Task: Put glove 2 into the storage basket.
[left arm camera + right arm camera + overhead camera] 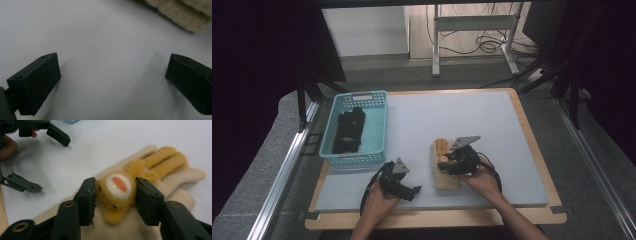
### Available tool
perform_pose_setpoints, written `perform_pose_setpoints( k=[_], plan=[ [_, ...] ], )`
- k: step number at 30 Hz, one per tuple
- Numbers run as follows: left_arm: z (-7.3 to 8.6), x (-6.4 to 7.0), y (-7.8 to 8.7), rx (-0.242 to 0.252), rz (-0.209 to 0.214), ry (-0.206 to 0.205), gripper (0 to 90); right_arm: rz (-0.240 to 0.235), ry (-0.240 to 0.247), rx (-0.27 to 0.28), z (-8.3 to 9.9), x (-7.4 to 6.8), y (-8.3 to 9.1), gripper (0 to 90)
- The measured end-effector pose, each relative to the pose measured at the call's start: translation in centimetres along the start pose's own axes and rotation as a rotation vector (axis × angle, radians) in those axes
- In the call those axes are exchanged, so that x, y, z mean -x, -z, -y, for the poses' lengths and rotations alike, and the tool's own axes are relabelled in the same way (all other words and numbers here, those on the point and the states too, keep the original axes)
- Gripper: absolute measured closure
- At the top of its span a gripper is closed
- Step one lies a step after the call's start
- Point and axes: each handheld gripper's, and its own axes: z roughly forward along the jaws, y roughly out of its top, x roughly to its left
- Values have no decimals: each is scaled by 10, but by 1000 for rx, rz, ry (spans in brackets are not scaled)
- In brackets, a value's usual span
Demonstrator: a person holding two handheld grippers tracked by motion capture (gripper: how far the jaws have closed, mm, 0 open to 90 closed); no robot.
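A cream knitted glove [447, 181] with yellow fingers and a plush bear face lies flat on the grey mat [452, 115], right of centre near the front. My right gripper [445, 163] is shut on it; in the right gripper view both jaws squeeze the yellow bear face [117, 185] on the back of the glove [160, 167]. My left gripper [414, 190] stands open low over the bare mat, just left of the glove's cuff. The left gripper [112, 75] has nothing between its jaws, and the glove's cuff [185, 12] sits at the upper right ahead of it.
A teal plastic basket [379, 107] sits at the mat's left edge with dark gloves [348, 131] inside. The mat rests on a wooden board [532, 145]. Beyond the table are a floor, a desk frame and cables.
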Motion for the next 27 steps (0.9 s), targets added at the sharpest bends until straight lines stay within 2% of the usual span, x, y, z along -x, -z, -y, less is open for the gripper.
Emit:
perform_pose_setpoints(
  k=[4,9,11,12,13,16,19,20,24,27],
  plan=[
    [0,0,0,1,-1,1,0,10,-2,24,-3,2,9,438],
    [0,0,0,1,-1,1,0,41,-23,59,-2,14,29,445],
    [0,0,0,1,1,2,0,54,-27,57,2,18,33,483],
    [0,0,0,0,1,1,0,58,-37,57,7,23,37,539],
    [0,0,0,0,1,1,0,58,-37,57,7,23,37,539],
    [0,0,0,-1,0,-1,0,56,-54,46,18,27,40,624],
    [0,0,0,-1,0,-1,0,62,-58,26,27,29,40,678],
    [0,0,0,-1,1,1,0,59,-63,20,33,30,41,726],
    [0,0,0,-1,1,1,0,46,-73,17,40,29,42,786],
    [0,0,0,-1,1,1,0,30,-56,-7,48,25,39,845]
  ],
)
